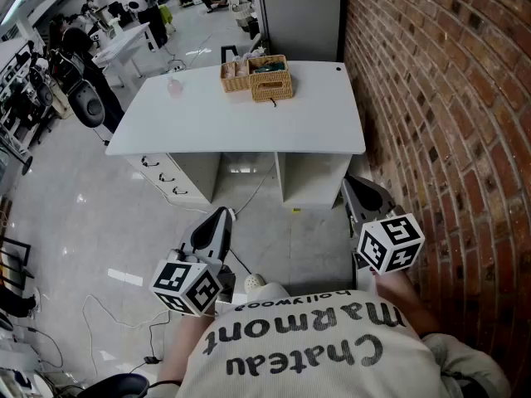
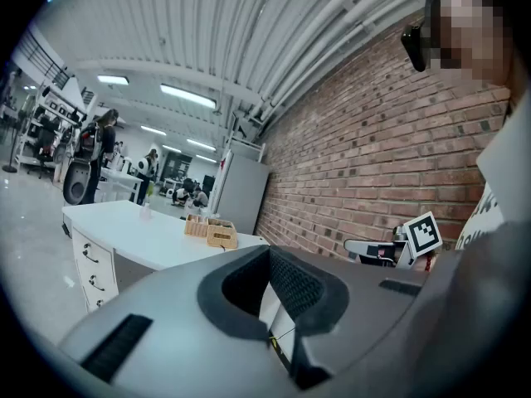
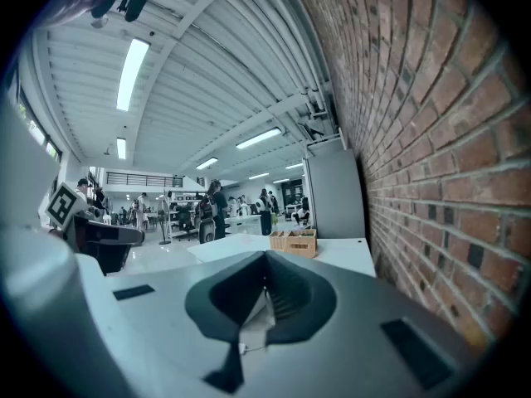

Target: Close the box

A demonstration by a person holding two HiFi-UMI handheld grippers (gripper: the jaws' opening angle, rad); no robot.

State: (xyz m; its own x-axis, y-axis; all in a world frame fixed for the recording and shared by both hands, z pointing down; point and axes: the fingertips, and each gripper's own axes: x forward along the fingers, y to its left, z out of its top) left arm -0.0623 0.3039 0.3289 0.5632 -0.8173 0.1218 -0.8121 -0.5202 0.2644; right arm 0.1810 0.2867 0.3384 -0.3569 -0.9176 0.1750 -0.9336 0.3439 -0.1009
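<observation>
Cream shirt, two grey grippers

The person wears a cream shirt (image 1: 307, 347) with dark lettering across the front. The left gripper (image 1: 217, 215) and the right gripper (image 1: 355, 187) have smooth grey shells with dark rectangular slots. Each carries a white cube printed with black square markers: the left cube (image 1: 187, 287) and the right cube (image 1: 390, 243). Their fingers (image 3: 286, 293) are black and ribbed inside.
</observation>
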